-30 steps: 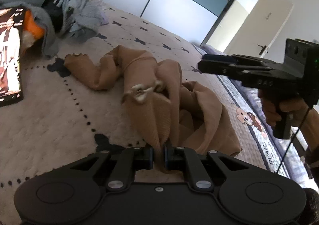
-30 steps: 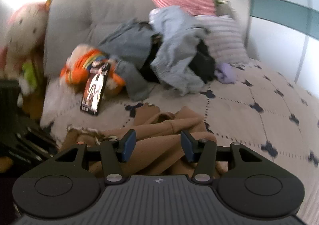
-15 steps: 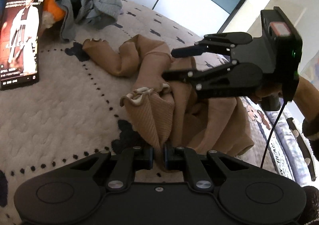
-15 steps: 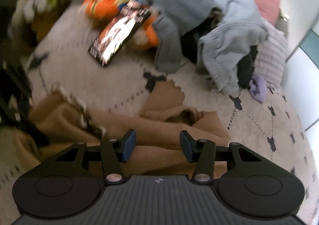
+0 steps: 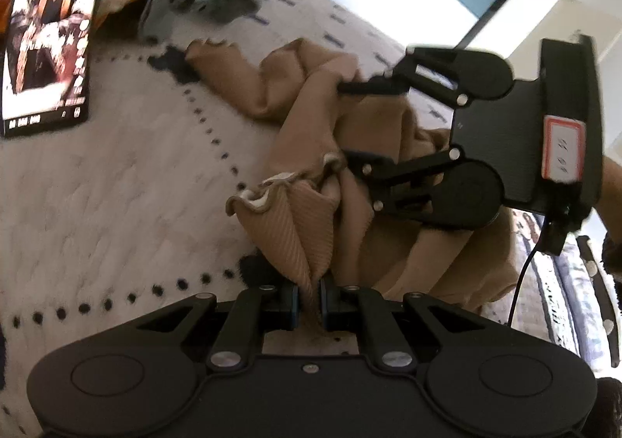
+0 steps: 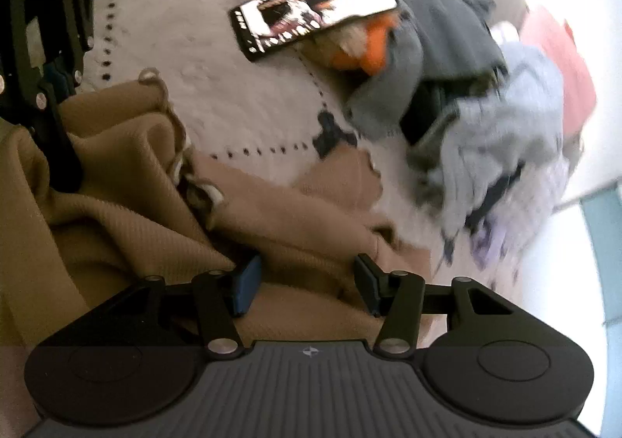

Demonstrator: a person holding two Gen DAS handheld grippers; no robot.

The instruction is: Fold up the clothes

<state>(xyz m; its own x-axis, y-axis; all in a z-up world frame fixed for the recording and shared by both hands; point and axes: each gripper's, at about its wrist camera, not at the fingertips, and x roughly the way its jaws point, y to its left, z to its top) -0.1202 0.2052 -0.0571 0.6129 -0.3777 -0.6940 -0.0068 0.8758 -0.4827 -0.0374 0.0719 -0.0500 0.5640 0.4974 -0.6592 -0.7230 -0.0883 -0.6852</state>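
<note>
Jaws first: left gripper (image 5: 309, 302) is pinched tight on a bunch of the tan top (image 5: 311, 212), ribbed cloth squeezed btw the pads. Right gripper (image 6: 305, 288) has its jaws apart and they've just been opening a bit more; tan cloth lies btw them but the pads don't press it yet, so no hold on that side. In the left view the right gripper (image 5: 346, 123) sits at about 1 o'clock from my left one, w/ one finger poking into the folds up top and the other low by the frilly white-edged hem (image 5: 272, 189). The top is a crumpled heap on the white quilt (image 5: 136, 205), one sleeve trailing off toward 11 o'clock. I think I'm at the start: getting a 2nd hold so I can lift and spread the top flat before any fold. Next move needs the right jaws pushed over one single edge, not a fat wad, then shut. Room: bare quilt at 9 o'clock from the top in the left view is good for laying it out. Watch the phone (image 6: 311, 10) at 12 o'clock in the right view, leaning on an orange toy (image 6: 361, 45), and the pile of grey clothes (image 6: 486, 119) at 2 o'clock. Bed edge looks close, past the heap at 3 o'clock in the left view.
</note>
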